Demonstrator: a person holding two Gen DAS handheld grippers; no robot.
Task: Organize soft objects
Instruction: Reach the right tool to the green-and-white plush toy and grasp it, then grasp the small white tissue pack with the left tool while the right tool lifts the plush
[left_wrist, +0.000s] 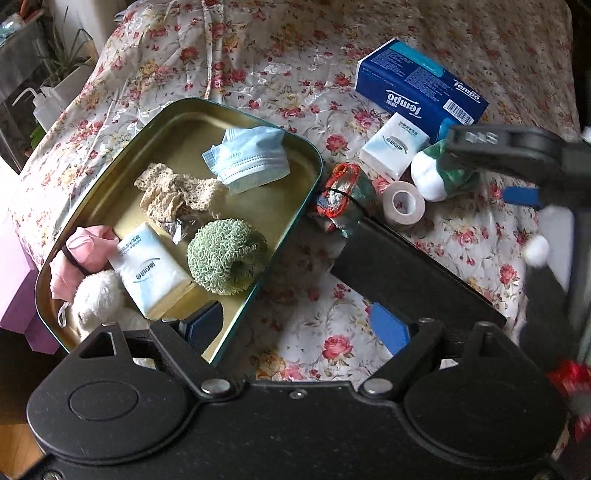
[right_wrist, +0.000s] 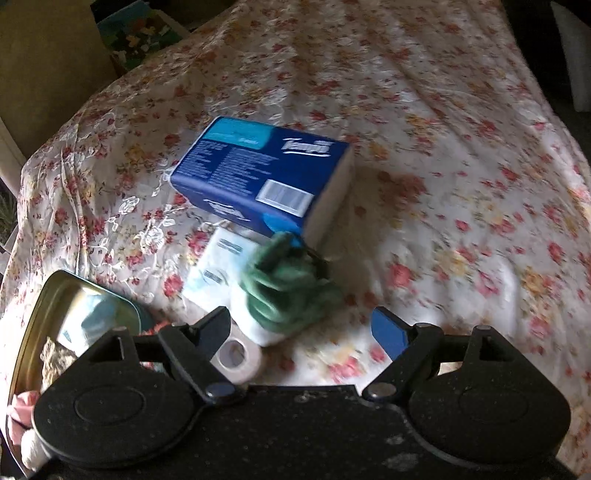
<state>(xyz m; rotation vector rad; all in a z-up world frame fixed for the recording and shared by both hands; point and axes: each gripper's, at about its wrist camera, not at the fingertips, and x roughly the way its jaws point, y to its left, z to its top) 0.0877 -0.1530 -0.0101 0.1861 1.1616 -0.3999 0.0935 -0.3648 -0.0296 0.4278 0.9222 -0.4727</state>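
A green-rimmed metal tin (left_wrist: 295, 206) lies on the floral cloth. It holds a blue face mask (left_wrist: 251, 158), beige lace (left_wrist: 177, 195), a green knitted scrunchie (left_wrist: 225, 256), a tissue pack (left_wrist: 147, 273), a pink mask (left_wrist: 85, 254) and a white plush (left_wrist: 96, 299). My left gripper (left_wrist: 295, 328) is open and empty at the tin's near right edge. My right gripper (right_wrist: 303, 325) is open just in front of a green-and-white soft toy (right_wrist: 284, 288), which also shows in the left wrist view (left_wrist: 439, 173).
A blue Tempo tissue box (left_wrist: 417, 85) (right_wrist: 258, 173), a small white tissue pack (left_wrist: 391, 147) (right_wrist: 214, 266), a tape roll (left_wrist: 402, 203) (right_wrist: 236, 354) and a red-and-green pouch (left_wrist: 343, 199) lie right of the tin. The tin's corner (right_wrist: 48, 299) shows at the right wrist view's left.
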